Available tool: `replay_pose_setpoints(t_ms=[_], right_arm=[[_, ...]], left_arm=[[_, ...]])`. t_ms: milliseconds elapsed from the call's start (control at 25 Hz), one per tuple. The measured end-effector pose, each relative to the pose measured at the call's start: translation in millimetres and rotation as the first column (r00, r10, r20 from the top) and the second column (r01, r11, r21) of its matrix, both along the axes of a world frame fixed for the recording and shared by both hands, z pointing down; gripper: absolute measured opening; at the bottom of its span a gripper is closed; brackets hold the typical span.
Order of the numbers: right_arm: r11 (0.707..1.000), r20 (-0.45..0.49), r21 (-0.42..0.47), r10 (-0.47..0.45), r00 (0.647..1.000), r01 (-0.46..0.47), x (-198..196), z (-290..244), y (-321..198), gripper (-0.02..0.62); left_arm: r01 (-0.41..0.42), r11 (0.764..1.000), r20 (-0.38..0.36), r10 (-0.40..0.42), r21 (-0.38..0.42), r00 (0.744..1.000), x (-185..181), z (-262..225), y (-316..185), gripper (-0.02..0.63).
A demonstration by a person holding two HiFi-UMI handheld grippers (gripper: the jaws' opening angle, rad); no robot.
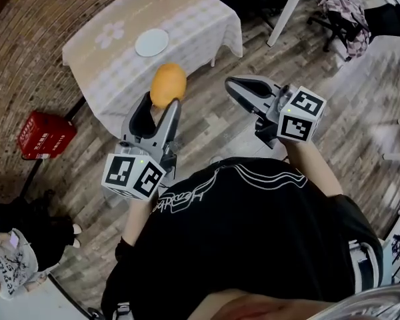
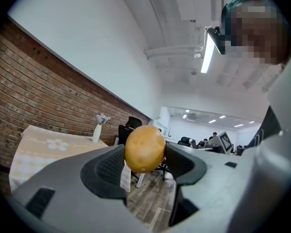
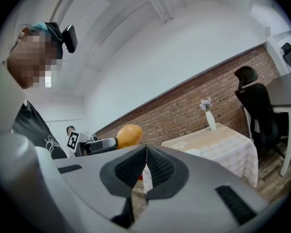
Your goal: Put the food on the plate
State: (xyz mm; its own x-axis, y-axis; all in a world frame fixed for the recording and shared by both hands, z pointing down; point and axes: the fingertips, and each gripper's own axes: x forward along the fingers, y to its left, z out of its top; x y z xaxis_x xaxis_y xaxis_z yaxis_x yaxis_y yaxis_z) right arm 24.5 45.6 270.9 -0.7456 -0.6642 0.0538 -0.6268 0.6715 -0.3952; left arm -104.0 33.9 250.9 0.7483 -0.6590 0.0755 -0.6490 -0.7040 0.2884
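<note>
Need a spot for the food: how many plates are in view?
1. The white plate lies near the middle of the cloth-covered table; the table's far edge is out of frame.

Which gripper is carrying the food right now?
The left gripper: its jaws clamp the round orange-yellow food. The right gripper has its jaws shut together with nothing between them.

Left claw (image 1: 161,101) gripping orange food (image 1: 168,83), white plate (image 1: 151,43) on table (image 1: 193,19), right claw (image 1: 232,83) empty.
</note>
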Motion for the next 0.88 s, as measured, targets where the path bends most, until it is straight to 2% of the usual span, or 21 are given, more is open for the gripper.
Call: replay_pose_setpoints(t_ms=[480, 880], right_arm=[[0.999, 0.006, -0.029, -0.030, 1.000, 0.030, -7.4, 19.7, -56.9, -0.003], [0.995, 0.032, -0.029, -0.097, 0.995, 0.098, -12.0, 25.7, -114.5, -0.003]], left_arm=[[0.038, 0.999, 0.016, -0.038, -0.015, 0.999, -7.3, 16.8, -59.6, 0.264], [0.099, 0.995, 0.031, -0.098, -0.019, 0.995, -6.4, 25.5, -108.5, 0.264]])
